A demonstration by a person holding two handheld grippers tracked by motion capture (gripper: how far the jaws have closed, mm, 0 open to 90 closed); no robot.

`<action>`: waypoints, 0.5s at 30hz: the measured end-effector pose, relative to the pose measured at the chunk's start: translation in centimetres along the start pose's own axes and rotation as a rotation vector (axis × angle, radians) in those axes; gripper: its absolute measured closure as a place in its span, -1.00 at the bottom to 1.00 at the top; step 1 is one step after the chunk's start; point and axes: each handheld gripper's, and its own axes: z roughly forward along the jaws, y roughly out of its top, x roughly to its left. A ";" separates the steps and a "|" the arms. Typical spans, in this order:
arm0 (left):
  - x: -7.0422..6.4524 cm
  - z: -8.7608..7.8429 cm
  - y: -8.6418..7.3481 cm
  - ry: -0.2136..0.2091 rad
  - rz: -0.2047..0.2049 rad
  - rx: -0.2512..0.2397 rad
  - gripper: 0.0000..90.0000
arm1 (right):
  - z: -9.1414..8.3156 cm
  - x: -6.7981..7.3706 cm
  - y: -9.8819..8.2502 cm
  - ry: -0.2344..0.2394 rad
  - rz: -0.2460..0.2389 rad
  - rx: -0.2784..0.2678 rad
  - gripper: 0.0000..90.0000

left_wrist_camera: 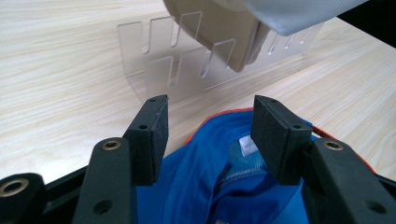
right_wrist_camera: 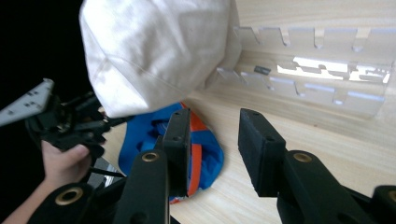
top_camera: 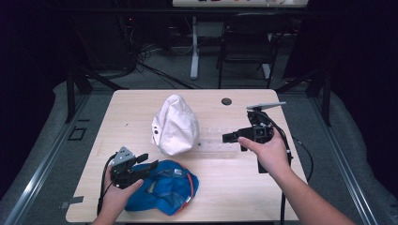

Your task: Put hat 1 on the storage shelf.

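Observation:
A white cap (top_camera: 173,124) hangs on the left end of a clear slotted rack (top_camera: 218,145) at mid-table. A blue cap with orange trim (top_camera: 169,187) lies upside down near the front edge. My left gripper (top_camera: 146,161) hovers at the blue cap's left side, open, with nothing clamped. In the left gripper view the jaws (left_wrist_camera: 210,116) stand apart above the blue cap (left_wrist_camera: 210,186), facing the rack (left_wrist_camera: 187,70). My right gripper (top_camera: 230,137) is at the rack's right end, pointing left. It (right_wrist_camera: 215,126) is open and empty, with the white cap (right_wrist_camera: 159,51) ahead.
The wooden table (top_camera: 141,103) has a round cable hole (top_camera: 226,101) at the back right. A black folding chair (top_camera: 248,42) and a white desk leg (top_camera: 194,47) stand beyond the table. Cables trail from both grippers toward the front edge.

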 end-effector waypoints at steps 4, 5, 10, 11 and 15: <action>0.3 -0.6 -0.3 0.011 -0.013 -0.014 0.04 | 0.9 -1.0 -1.5 0.002 0.010 0.014 0.44; 0.4 -0.7 -0.4 0.012 -0.017 0.002 0.04 | 1.1 -1.2 -1.8 0.002 0.009 0.015 0.44; 0.7 -1.4 -1.1 0.035 0.013 0.035 0.06 | 2.1 -2.2 -3.6 0.007 0.002 0.007 0.44; 0.8 -1.6 -1.3 0.046 0.023 0.039 0.06 | 2.3 -2.3 -3.9 0.009 0.003 0.003 0.44; 1.2 -1.9 -1.5 0.055 0.010 0.041 0.08 | 2.8 -2.7 -5.1 0.021 0.003 -0.016 0.45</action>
